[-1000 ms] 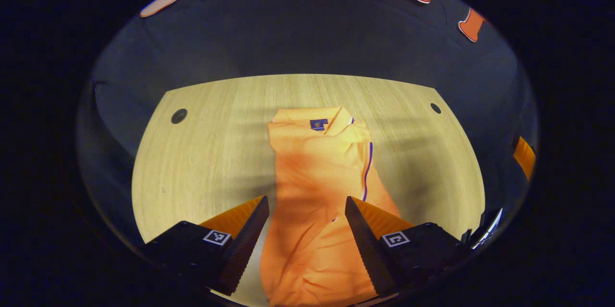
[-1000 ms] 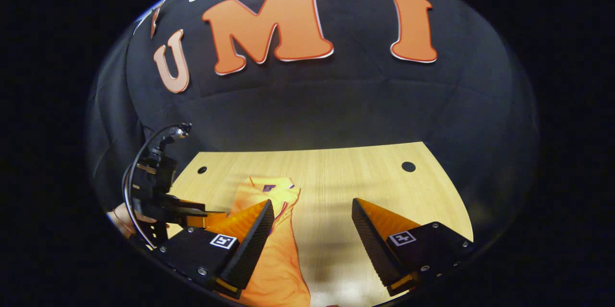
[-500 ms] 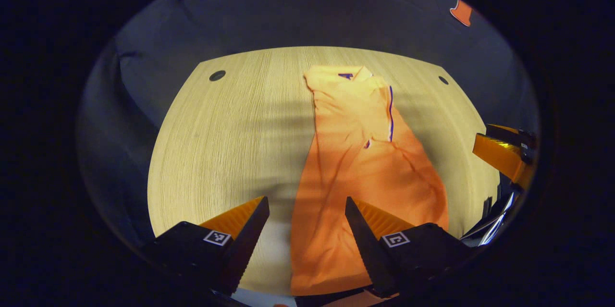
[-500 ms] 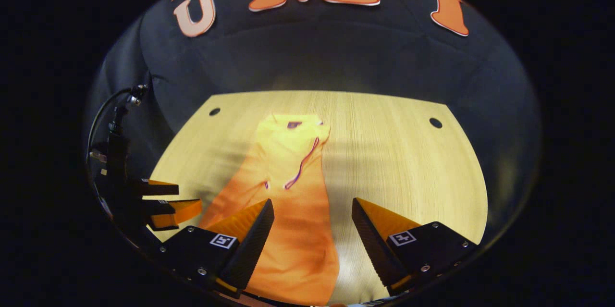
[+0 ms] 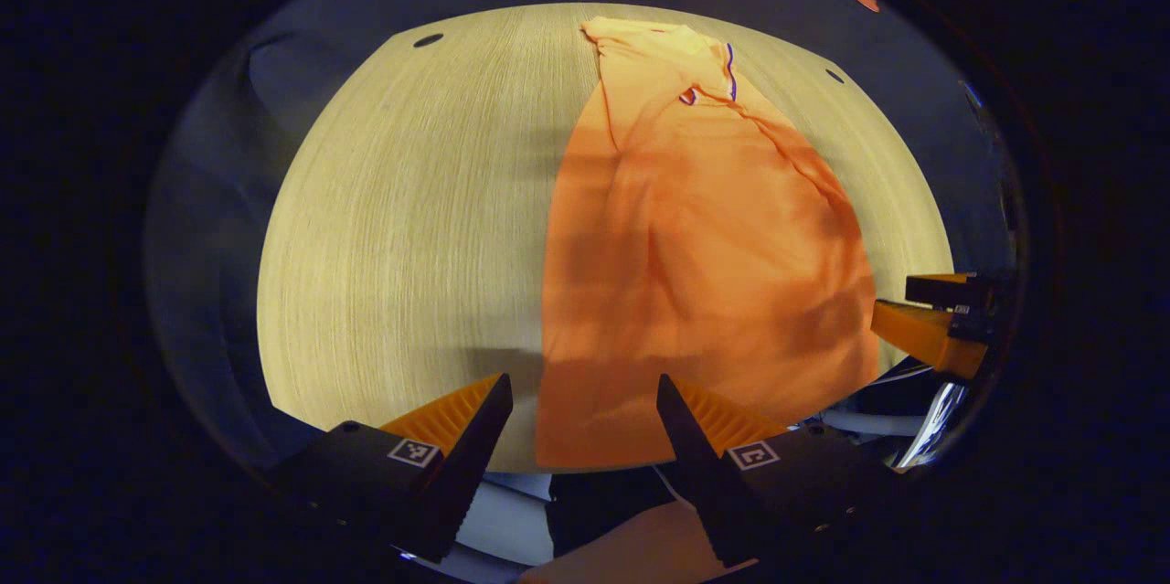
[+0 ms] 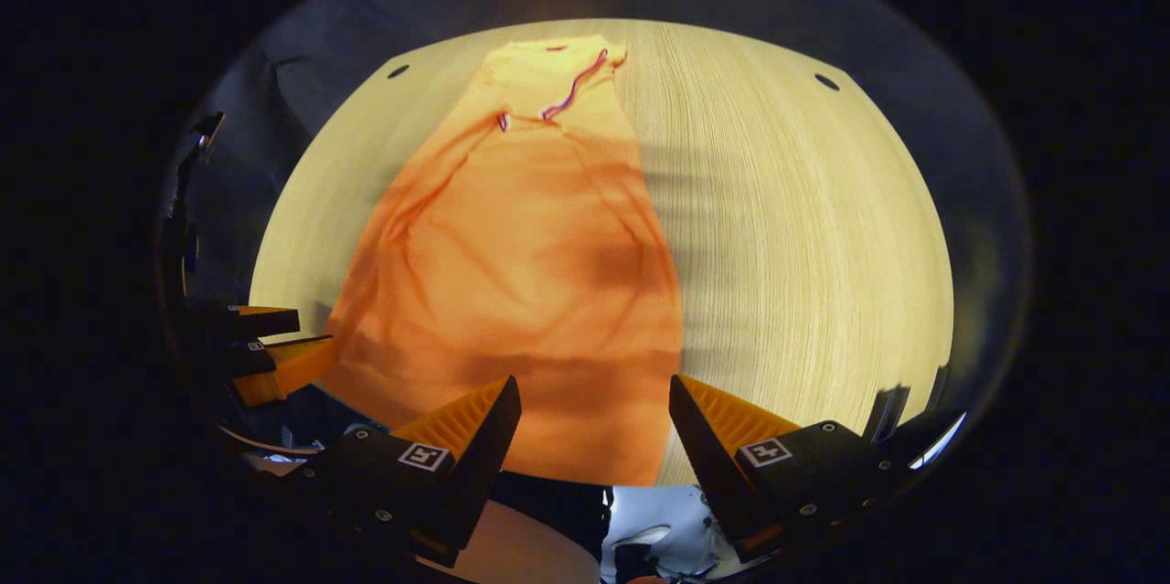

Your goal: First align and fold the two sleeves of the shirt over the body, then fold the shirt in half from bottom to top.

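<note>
The orange polo shirt [image 5: 695,264] is lying lengthwise on the wooden bench [image 5: 402,228], collar at the far edge and hem [image 6: 585,474] at the near edge, with both sleeves already lying folded in over the body, so it is reading as one long narrow panel; judged from this, the sleeve step looks done and the bottom-to-top fold is what remains. The left gripper [image 5: 583,401] is hovering over the hem's left corner with its fingers spread apart and nothing between them; the right gripper [image 6: 594,406] is hovering over the hem's right portion, fingers likewise apart and empty. That placement probably suits pinching the two hem corners together. Each gripper is also appearing at the side of the other's view, just beside the shirt's lower edge. The hem is sitting close to the bench's near edge, leaving little margin there. Bare wood is lying open on both sides of the shirt, and the far end beyond the collar is short, so the fold should land within the shirt's own length.
</note>
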Motion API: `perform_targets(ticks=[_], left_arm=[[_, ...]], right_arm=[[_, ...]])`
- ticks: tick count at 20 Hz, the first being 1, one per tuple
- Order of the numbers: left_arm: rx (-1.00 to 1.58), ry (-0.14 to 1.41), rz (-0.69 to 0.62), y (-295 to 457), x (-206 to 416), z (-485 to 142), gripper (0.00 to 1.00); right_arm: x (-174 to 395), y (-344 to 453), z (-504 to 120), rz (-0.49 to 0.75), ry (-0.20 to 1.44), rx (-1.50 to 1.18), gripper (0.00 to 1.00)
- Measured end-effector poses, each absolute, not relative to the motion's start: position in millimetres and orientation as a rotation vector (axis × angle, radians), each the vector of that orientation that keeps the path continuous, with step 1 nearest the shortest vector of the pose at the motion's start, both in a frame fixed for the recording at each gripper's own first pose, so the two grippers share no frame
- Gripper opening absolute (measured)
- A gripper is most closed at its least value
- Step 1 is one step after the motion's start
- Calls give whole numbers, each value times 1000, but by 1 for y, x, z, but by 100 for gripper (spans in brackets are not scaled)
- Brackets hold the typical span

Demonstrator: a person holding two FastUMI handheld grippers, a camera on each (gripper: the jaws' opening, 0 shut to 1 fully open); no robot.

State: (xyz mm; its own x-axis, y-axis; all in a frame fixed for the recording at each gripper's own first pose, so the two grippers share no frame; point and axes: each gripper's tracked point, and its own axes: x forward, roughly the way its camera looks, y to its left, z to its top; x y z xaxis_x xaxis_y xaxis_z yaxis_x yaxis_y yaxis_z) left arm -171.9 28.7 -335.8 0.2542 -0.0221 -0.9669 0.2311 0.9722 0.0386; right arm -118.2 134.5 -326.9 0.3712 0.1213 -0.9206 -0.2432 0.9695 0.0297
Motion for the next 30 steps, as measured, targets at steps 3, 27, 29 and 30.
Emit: perform_targets(ticks=[3,27,29,30], left_arm=[[177,1362,-157,23,-183,-356,98],[209,1321,-221,-1,-186,-377,1],[203,1300,-239,-5,-180,-364,1],[202,1283,-247,-7,-173,-357,1]], right_arm=[[-135,137,-348,218,1220,-119,100],[-147,152,-372,282,1249,-56,0],[-140,152,-360,291,1226,-59,0],[-137,152,-353,296,1214,-54,0]])
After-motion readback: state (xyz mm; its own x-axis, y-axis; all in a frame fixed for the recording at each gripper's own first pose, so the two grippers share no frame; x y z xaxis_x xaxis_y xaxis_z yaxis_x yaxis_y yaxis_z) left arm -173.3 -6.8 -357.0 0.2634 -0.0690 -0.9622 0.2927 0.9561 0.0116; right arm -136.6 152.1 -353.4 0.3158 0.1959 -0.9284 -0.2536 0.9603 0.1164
